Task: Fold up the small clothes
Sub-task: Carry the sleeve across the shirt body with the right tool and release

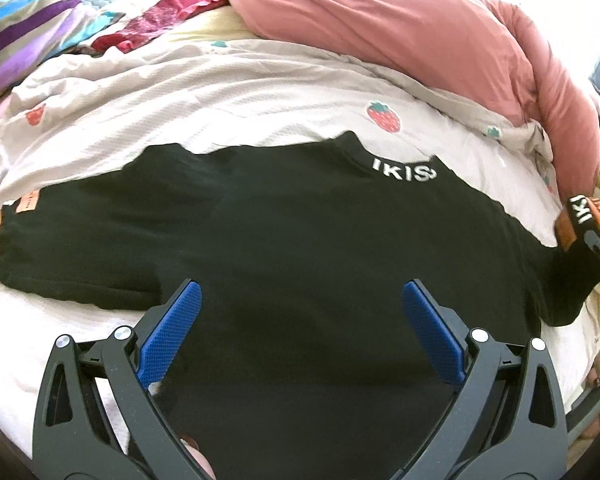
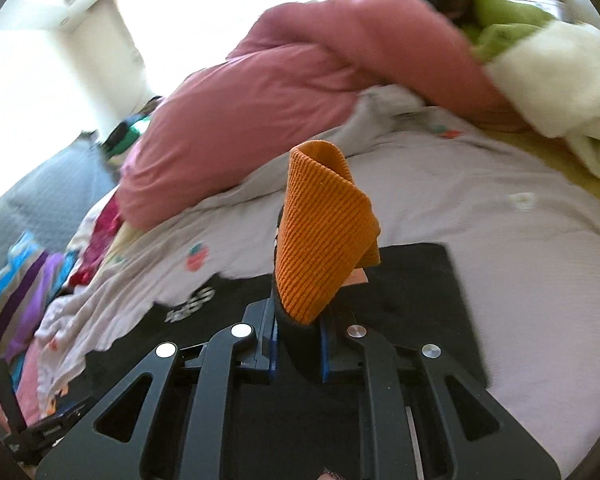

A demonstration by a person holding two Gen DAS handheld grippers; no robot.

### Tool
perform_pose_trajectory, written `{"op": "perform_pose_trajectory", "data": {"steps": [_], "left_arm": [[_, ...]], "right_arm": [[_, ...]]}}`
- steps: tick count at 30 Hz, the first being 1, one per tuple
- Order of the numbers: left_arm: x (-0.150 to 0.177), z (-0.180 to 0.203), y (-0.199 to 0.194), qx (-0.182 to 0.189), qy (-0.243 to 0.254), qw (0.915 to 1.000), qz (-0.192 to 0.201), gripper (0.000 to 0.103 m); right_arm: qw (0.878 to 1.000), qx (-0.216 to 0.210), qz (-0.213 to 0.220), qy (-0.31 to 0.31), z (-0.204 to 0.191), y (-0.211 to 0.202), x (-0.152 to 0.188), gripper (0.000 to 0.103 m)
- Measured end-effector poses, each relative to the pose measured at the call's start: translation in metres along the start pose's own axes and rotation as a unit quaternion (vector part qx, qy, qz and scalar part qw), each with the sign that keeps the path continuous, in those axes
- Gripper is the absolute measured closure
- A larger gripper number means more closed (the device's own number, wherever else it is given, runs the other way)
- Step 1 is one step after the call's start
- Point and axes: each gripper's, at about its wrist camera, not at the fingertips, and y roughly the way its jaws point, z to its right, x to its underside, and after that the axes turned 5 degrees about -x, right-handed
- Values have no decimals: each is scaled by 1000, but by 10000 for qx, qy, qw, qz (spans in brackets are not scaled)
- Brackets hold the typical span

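Shirt (image 1: 300, 240) was black, spread flat on the bed sheet (image 1: 220, 92), collar lettering facing away, left sleeve (image 1: 80, 248) still lying out to the side. Right claw (image 2: 298, 344) was pinched tight on the orange cuff (image 2: 324, 232) of the other sleeve, holding it up off the sheet. Left claw (image 1: 300, 336) hovered wide open over the body, gripping nothing. Looked like the fold had barely started: one sleeve lifted, the other sleeve and the body still unfolded.
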Motion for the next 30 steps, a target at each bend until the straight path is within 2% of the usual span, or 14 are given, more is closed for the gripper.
{"op": "perform_pose_trajectory", "data": {"steps": [4, 13, 22, 24, 26, 30], "left_arm": [[-3, -18, -4, 9, -164, 9999, 31, 8], [-9, -56, -10, 408, -653, 9970, 103, 8], [-7, -81, -12, 593, -900, 9941, 122, 8], [-5, -86, -13, 629, -935, 9935, 131, 8], [-4, -89, -14, 670, -974, 9929, 143, 8], [-2, -94, -14, 726, -1027, 9920, 140, 8]], "right_arm": [[9993, -214, -203, -226, -36, 19, 7, 90], [9928, -564, -696, -796, -108, 54, 41, 90], [9841, -856, -1116, -1086, -159, 82, 73, 87], [9821, -934, -1192, -1125, -166, 86, 79, 81], [9805, -1049, -1216, -1136, -171, 85, 83, 64], [9736, -1244, -1183, -1504, -184, 71, 90, 53]]}}
